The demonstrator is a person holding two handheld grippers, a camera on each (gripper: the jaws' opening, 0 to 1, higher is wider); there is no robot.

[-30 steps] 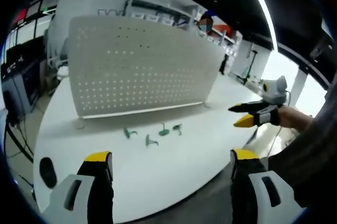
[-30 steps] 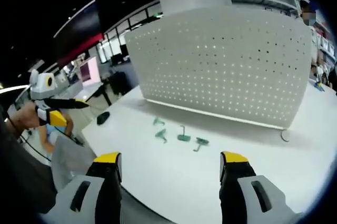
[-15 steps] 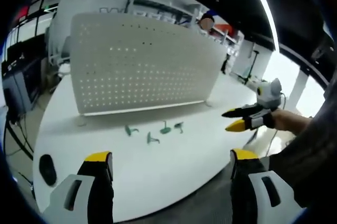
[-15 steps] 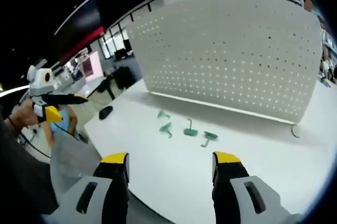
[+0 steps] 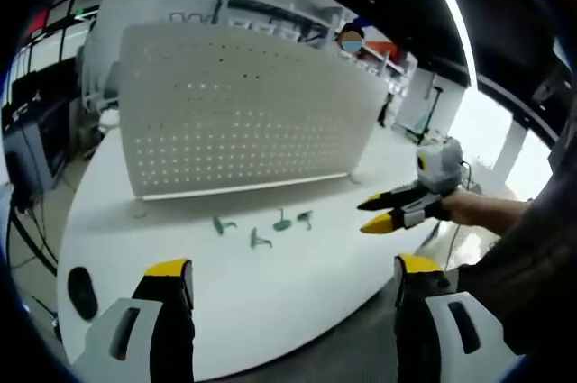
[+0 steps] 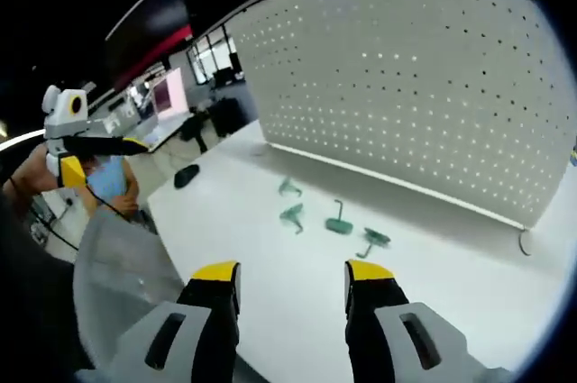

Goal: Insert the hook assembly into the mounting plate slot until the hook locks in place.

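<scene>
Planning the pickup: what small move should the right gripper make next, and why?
Probably ease the right gripper forward and down toward the green hooks on the table: its jaws are open and empty, and the hooks lie loose below the pegboard.

Left gripper (image 5: 287,279): 2 black jaws with yellow tips, grey-white housings behind, each with a dark oblong slot. Right gripper (image 6: 291,279): same build, 2 black jaws, yellow tips, grey slotted housings. In the left gripper view the right gripper (image 5: 376,214) has black and yellow-tipped jaws under a white-grey body, held by a hand (image 5: 464,209); a dark sleeve (image 5: 532,266) at the right edge.
</scene>
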